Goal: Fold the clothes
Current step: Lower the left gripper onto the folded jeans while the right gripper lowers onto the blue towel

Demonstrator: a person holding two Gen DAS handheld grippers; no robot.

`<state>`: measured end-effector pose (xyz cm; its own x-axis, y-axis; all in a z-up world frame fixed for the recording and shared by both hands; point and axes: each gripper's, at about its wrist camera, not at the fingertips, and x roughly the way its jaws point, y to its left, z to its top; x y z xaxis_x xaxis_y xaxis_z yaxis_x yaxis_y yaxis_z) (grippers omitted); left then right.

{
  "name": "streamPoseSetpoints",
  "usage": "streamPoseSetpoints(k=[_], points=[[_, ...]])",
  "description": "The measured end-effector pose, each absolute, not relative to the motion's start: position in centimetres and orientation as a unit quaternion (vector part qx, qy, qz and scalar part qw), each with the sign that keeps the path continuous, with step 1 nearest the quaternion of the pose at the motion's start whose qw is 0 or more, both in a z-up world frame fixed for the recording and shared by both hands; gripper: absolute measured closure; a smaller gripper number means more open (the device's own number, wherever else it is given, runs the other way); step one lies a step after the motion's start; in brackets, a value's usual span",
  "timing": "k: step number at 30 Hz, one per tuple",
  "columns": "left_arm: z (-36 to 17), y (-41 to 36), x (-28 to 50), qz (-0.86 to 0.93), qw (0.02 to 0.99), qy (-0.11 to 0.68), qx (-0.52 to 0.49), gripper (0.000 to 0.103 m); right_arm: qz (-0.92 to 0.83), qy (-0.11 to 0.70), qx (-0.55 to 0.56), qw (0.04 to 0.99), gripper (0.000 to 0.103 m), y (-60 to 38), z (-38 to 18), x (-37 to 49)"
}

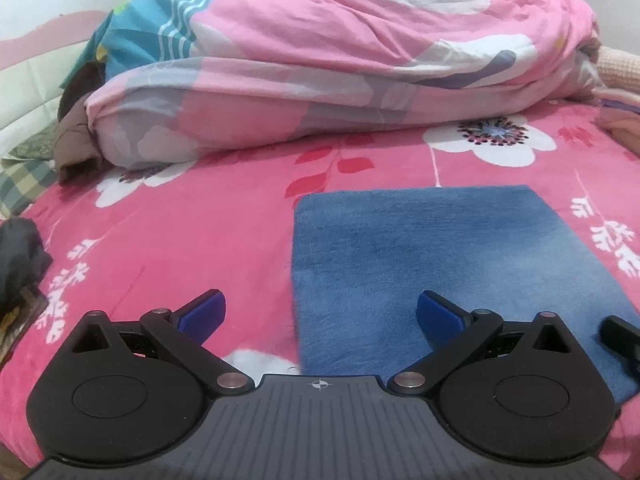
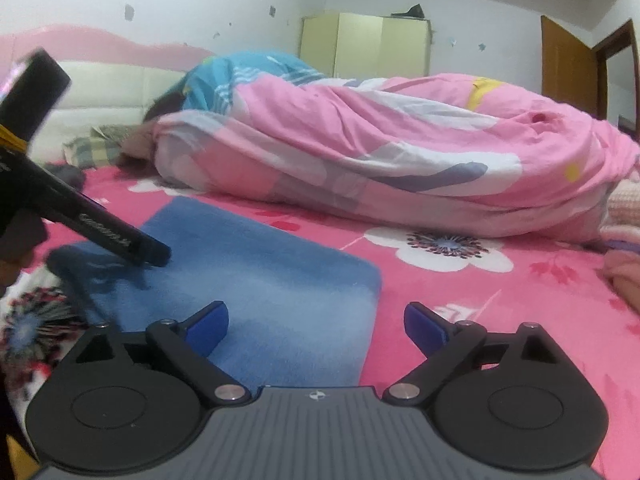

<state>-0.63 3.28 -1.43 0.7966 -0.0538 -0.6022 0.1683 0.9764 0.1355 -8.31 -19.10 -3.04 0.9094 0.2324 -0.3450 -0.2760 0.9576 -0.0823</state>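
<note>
A blue fleecy cloth [image 1: 460,268] lies flat as a folded rectangle on the pink flowered bedsheet [image 1: 180,232]. My left gripper [image 1: 320,316] is open and empty, low over the cloth's near left edge. In the right wrist view the same cloth [image 2: 260,280] lies ahead and to the left. My right gripper [image 2: 316,326] is open and empty over the cloth's near right edge. The left gripper's black body [image 2: 100,232] shows at the left there, above the cloth. A black bit of the right gripper [image 1: 622,336] shows at the right edge of the left wrist view.
A rolled pink and white duvet [image 1: 340,72] lies across the back of the bed, with a teal patterned cover [image 1: 160,32] and brown cloth [image 1: 76,136] at its left end. A dark item [image 1: 20,264] sits at the bed's left edge. A cabinet [image 2: 364,44] and door [image 2: 572,64] stand behind.
</note>
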Motion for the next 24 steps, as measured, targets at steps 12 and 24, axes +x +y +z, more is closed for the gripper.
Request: streamPoseSetpoints(k=[12,24], points=[[2.5,11.4,-2.2,-0.016,0.956,0.286,0.062,0.0,0.099,0.203,0.138,0.964,0.03,-27.9,-1.6,-9.9],[0.5,11.5,-1.1,-0.132,0.938,0.316,-0.058,0.0,0.156,0.267,0.252,0.917,0.039,-28.9,-2.6,-6.6]])
